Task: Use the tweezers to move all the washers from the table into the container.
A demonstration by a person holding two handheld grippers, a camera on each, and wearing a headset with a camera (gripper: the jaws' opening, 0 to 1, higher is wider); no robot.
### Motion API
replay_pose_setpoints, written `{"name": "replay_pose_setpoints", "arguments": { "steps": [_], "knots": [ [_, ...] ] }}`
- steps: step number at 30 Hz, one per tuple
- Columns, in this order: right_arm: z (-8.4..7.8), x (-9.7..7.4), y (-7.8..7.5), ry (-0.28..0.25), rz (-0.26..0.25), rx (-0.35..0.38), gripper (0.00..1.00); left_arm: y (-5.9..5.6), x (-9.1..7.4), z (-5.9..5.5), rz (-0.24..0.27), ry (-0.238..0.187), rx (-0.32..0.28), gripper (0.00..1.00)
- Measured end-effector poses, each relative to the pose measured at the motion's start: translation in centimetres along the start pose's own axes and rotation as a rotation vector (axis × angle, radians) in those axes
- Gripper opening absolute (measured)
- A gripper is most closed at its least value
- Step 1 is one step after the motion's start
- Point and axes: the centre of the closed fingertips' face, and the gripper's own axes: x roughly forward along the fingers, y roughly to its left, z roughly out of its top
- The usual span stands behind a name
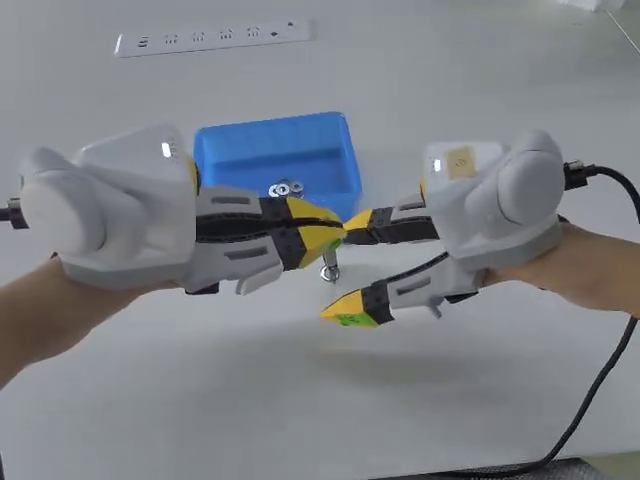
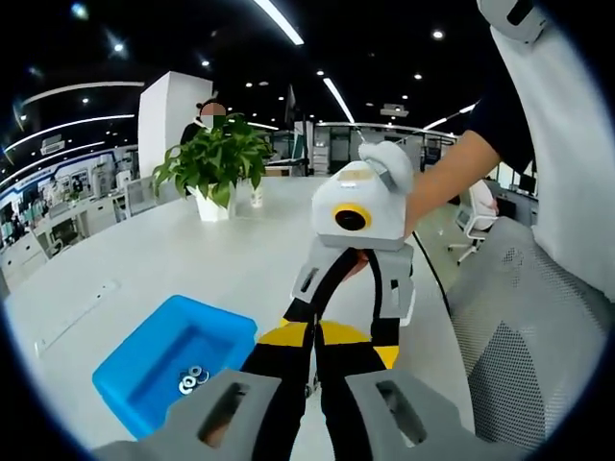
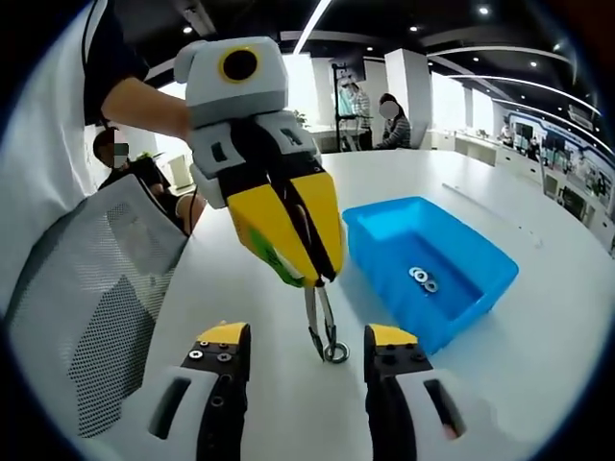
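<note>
Table: I am looking down at a plain white table (image 1: 300, 400), evenly lit.
Power strip: a white power strip (image 1: 212, 37) is lying near its far side.
Plant: a leafy potted plant (image 2: 216, 163) is standing further along the table.
Ceiling: long light strips (image 2: 279, 19) are shining on a dark ceiling.
Column: a broad white column (image 2: 168, 110) is rising behind the plant.
Chair: a grey mesh chair (image 2: 538, 336) is sitting beside the table.
Hall: I am seeing rows of desks (image 2: 38, 230) lining the open office.

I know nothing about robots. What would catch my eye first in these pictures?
The left gripper, white with yellow tips, is shut on thin tweezers with a washer at their tips. It is nose to nose with the open right gripper above the white table. Just behind them sits a bright blue container with a few washers inside.
</note>
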Motion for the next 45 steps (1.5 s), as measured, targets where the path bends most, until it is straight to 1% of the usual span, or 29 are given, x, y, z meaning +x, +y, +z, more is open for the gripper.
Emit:
{"name": "replay_pose_setpoints", "arguments": {
  "steps": [4, 12, 14, 18, 21, 22, 25, 28, 31, 35, 38, 39, 41, 43, 45],
  "knots": [
    [0.13, 0.34, -0.13, 0.002, 0.020, -0.019, 0.30, 0.01, -0.03, -0.10, 0.001, 0.001, -0.006, 0.05],
    [-0.17, 0.32, -0.24, 0.024, 0.040, -0.031, 0.18, -0.39, 0.38, -0.09, -0.007, 0.003, -0.005, 0.06],
    [-0.45, 0.37, -0.59, 0.032, 0.043, -0.036, 0.17, -0.37, 0.41, -0.11, -0.007, 0.004, -0.010, 0.06],
    [-0.42, 0.32, -0.59, 0.041, 0.051, -0.056, 0.13, -0.43, 0.39, -0.19, -0.013, 0.009, -0.010, 0.06],
    [-0.42, 0.36, -0.50, 0.044, 0.064, -0.064, 0.12, -0.37, 0.32, -0.31, -0.014, 0.014, -0.014, 0.06],
    [-0.40, 0.38, -0.48, 0.047, 0.066, -0.078, 0.12, -0.34, 0.30, -0.34, -0.013, 0.015, -0.013, 0.06],
    [-0.35, 0.45, -0.39, 0.057, 0.068, -0.109, 0.11, -0.18, 0.21, -0.47, -0.010, 0.022, -0.011, 0.06],
    [-0.33, 0.47, -0.34, 0.057, 0.068, -0.121, 0.10, -0.11, 0.18, -0.59, -0.006, 0.028, -0.010, 0.06],
    [-0.46, 0.52, -0.48, 0.054, 0.060, -0.132, 0.10, -0.15, 0.18, -0.71, -0.011, 0.035, -0.035, 0.07],
    [-0.39, 0.56, -0.87, 0.039, 0.040, -0.122, 0.10, 0.11, 0.21, -0.85, -0.008, 0.048, -0.040, 0.07],
    [-0.31, 0.54, -0.63, 0.024, 0.035, -0.109, 0.10, 0.08, 0.25, -0.83, -0.017, 0.053, -0.047, 0.08],
    [-0.24, 0.52, -0.57, 0.019, 0.036, -0.106, 0.10, 0.04, 0.24, -0.89, -0.021, 0.060, -0.036, 0.08],
    [-0.04, 0.49, -0.54, 0.009, 0.032, -0.100, 0.10, -0.05, 0.25, -1.00, -0.027, 0.068, -0.039, 0.12],
    [0.12, 0.46, -0.61, 0.004, 0.025, -0.098, 0.10, -0.10, 0.23, -0.99, -0.031, 0.067, -0.046, 0.14],
    [0.34, 0.41, -0.66, -0.002, 0.019, -0.096, 0.10, -0.04, 0.20, -0.97, -0.028, 0.069, -0.040, 0.15]
  ]
}}
